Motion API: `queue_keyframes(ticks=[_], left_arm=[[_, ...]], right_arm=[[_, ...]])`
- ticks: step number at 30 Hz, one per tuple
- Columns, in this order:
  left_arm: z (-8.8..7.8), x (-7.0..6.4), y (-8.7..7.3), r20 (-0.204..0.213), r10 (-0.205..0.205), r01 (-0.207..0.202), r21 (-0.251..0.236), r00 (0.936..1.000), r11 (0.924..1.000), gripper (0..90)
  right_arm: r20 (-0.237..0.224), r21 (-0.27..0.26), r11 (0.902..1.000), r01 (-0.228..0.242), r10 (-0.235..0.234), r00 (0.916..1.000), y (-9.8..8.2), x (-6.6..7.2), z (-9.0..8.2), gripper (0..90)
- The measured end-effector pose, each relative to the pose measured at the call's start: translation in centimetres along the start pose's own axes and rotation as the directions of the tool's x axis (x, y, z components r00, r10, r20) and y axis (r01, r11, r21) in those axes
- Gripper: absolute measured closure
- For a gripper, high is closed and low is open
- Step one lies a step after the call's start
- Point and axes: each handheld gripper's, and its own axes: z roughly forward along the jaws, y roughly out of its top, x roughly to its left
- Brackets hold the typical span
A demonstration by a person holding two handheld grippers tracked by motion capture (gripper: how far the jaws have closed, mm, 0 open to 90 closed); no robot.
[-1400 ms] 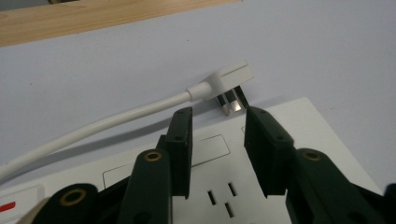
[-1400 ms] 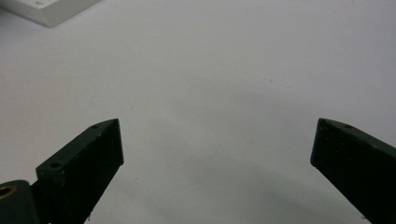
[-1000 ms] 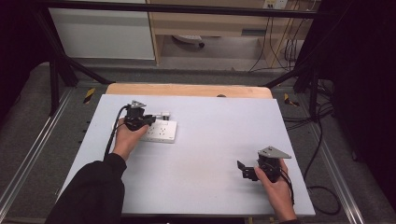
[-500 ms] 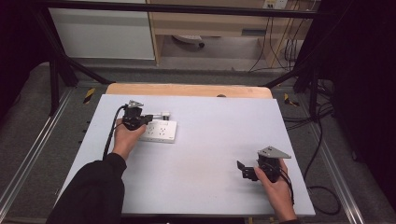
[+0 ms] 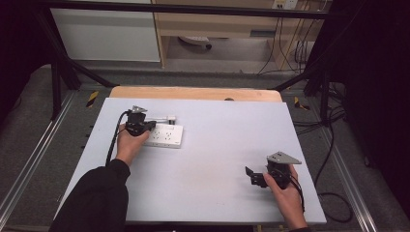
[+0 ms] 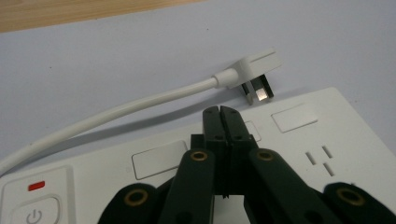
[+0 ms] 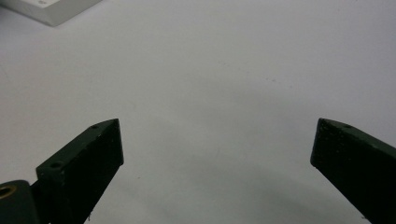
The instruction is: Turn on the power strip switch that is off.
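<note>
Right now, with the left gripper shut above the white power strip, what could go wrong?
1. The left gripper is shut and empty over the power strip; pressing down could slide the strip, since nothing pins it.
2. The plug lies loose on the table beside the strip, its prongs at the strip's edge; a shove may knock it farther off.
3. The right gripper is open and far from the strip, so it cannot steady it.
</note>
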Motion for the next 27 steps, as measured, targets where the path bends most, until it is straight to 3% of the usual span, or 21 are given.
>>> queue_keyframes(ticks=[27], left_arm=[[0.26, -0.19, -0.04, -0.002, 0.010, -0.010, -0.001, 0.9999, 0.9999, 90.0]], right_arm=[[-0.007, 0.006, 1.0000, 0.003, -0.003, 1.0000, 0.00, 0.17, -0.01, 2.8]])
